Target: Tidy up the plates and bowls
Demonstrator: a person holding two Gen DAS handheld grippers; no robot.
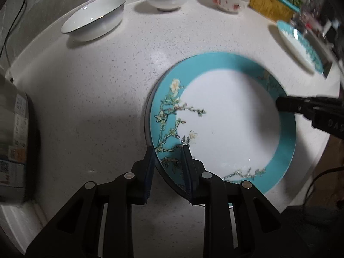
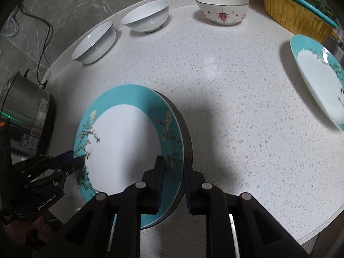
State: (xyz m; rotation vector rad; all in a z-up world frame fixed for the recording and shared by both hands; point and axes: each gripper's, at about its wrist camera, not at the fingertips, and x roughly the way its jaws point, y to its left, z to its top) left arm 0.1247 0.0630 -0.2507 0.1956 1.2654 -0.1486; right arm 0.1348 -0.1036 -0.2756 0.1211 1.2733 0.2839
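Near, the left gripper (image 1: 167, 167) and right gripper (image 2: 173, 178) each clamp opposite rims of the teal plate (image 2: 129, 142) just over the surface (image 2: 225, 107), while another plate (image 2: 318, 77) and three bowls (image 2: 146, 16) farther off remain unstacked.

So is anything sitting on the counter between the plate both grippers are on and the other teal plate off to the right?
Nothing visible: between the held plate and the second teal plate there is only bare speckled counter.
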